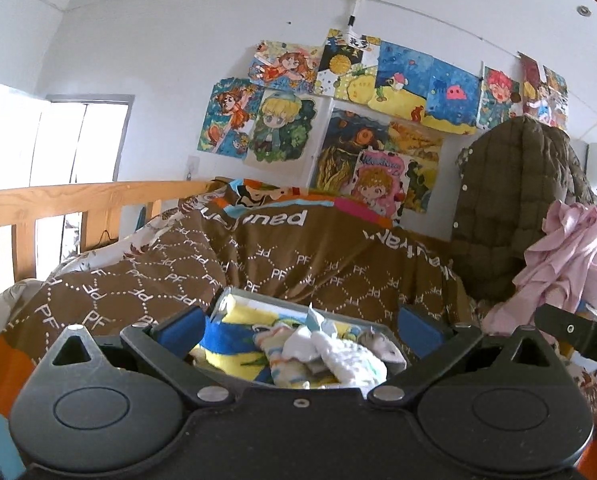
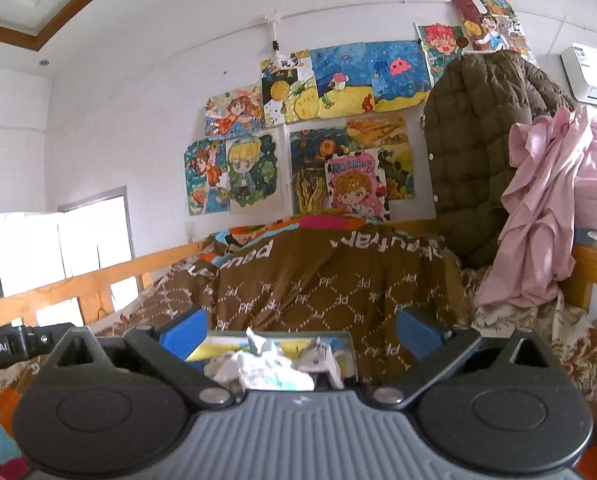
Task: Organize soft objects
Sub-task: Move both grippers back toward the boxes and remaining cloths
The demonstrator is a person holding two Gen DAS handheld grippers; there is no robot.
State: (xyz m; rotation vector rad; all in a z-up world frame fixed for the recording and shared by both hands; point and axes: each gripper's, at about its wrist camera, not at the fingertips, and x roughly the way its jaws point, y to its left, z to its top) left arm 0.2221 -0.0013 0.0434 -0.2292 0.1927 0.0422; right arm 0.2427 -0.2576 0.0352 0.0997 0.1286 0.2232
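Observation:
A shallow storage box (image 1: 258, 295) with a yellow and blue cartoon lining lies on the bed in front of both grippers. Inside it is a heap of small white and pastel socks (image 1: 330, 354). My left gripper (image 1: 302, 322) is open, its blue pads (image 1: 182, 328) spread wide just short of the box, nothing between them. In the right wrist view the same box (image 2: 352, 356) and the socks (image 2: 266, 372) sit low between the spread pads (image 2: 418, 332) of my right gripper (image 2: 302, 331), which is open and holds nothing.
A brown quilt (image 1: 298, 256) with a PF pattern is heaped behind the box. A wooden bed rail (image 1: 78, 196) runs along the left. An olive quilted jacket (image 2: 478, 152) and a pink garment (image 2: 546, 208) hang on the right. Drawings (image 1: 338, 112) cover the wall.

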